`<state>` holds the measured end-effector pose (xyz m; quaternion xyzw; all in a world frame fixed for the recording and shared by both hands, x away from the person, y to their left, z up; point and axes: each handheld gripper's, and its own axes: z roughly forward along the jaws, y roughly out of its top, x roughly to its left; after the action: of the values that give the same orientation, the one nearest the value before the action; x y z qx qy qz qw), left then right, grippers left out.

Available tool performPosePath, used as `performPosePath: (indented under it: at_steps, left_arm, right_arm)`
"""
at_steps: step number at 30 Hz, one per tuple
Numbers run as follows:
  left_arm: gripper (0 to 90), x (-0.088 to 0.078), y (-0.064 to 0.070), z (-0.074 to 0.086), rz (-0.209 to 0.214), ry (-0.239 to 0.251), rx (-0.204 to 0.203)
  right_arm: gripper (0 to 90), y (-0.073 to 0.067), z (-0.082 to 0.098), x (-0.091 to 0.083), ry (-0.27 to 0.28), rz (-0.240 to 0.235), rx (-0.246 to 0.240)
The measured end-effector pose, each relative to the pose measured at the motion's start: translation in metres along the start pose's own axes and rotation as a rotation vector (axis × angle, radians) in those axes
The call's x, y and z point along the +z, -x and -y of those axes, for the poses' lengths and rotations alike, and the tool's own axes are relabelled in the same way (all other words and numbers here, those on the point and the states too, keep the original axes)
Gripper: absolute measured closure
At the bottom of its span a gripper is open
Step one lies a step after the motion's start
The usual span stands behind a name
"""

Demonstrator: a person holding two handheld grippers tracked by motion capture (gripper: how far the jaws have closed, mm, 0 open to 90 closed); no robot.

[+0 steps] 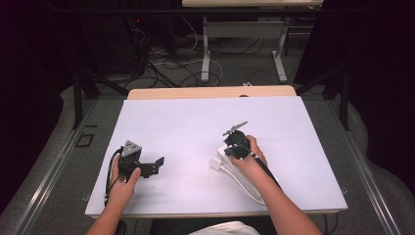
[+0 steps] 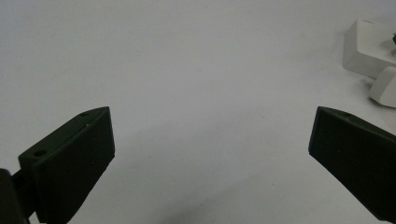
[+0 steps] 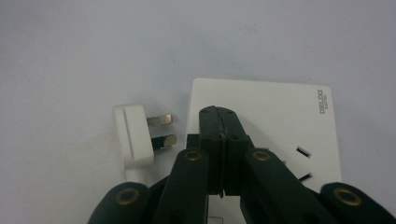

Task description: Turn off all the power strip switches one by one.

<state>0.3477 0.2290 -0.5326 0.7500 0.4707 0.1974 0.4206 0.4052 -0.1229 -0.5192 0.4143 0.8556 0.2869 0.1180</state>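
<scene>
**Two hand-held grippers resting over a white tabletop**

A person's forearms are reaching in from the bottom edge onto a white table (image 1: 195, 122). The left hand (image 1: 122, 183) is holding the left gripper (image 1: 157, 165) low over the bare surface, its black jaws standing apart and pointing toward the middle, a grey three-cornered plate sitting on top. The right hand (image 1: 250, 157) is keeping the right gripper (image 1: 230, 147) tipped down onto a white power strip (image 1: 224, 159), whose white cable (image 1: 244, 186) is curving back toward the near edge. A small white plug (image 1: 215, 165) is lying just beside the strip. Beyond the table, cables are sprawling across the floor.
</scene>
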Motion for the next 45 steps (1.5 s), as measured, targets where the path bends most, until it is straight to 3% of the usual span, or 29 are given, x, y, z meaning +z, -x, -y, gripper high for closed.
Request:
performPosePath:
  at_steps: [5, 12, 16, 20, 26, 27, 31, 36, 39, 40, 43, 45]
  left_arm:
    - [0.3, 0.000, 0.000, 0.000, 0.000, 0.001, 0.000]
    - [0.3, 0.000, 0.000, 0.000, 0.000, 0.002, 0.000]
    - [0.3, 0.000, 0.000, 0.000, 0.000, -0.001, 0.000]
    - [0.3, 0.000, 0.000, 0.000, 0.000, 0.001, 0.000]
    - [0.3, 0.000, 0.000, 0.000, -0.002, 0.003, -0.002]
    - [0.3, 0.000, 0.000, 0.000, -0.002, 0.002, -0.001]
    - [0.3, 0.000, 0.000, 0.000, -0.009, 0.005, 0.005]
    - [0.3, 0.000, -0.001, 0.000, -0.006, -0.001, 0.006]
    - [0.4, 0.000, 0.000, 0.000, 0.001, 0.002, 0.000]
    - [0.3, 0.001, 0.000, 0.000, -0.001, 0.008, -0.001]
    - [0.3, 0.001, 0.000, 0.001, 0.001, 0.009, 0.000]
    - [0.3, 0.001, 0.001, 0.001, 0.001, 0.006, -0.001]
  right_arm:
    - [90.0, 0.001, 0.000, 0.000, 0.002, -0.001, -0.012]
    - [90.0, -0.001, -0.001, -0.002, -0.039, 0.007, -0.001]
    - [90.0, -0.001, -0.001, 0.000, -0.011, 0.013, -0.017]
    - [90.0, -0.001, 0.000, 0.001, 0.000, 0.008, -0.002]
    - [90.0, -0.003, -0.001, 0.001, -0.035, 0.019, -0.008]
    - [90.0, -0.003, -0.001, 0.003, -0.008, 0.029, -0.012]
    - [90.0, -0.004, -0.001, 0.001, -0.033, 0.033, -0.013]
    - [89.5, -0.001, 0.001, 0.002, -0.001, 0.019, -0.020]
    - [88.4, 0.000, 0.003, 0.001, 0.014, 0.009, -0.002]
    - [88.1, 0.001, 0.003, 0.000, -0.004, 0.008, -0.003]
    - [85.4, 0.000, 0.007, -0.001, 0.022, 0.005, 0.029]
    - [83.6, 0.003, 0.010, -0.003, 0.032, 0.005, 0.023]
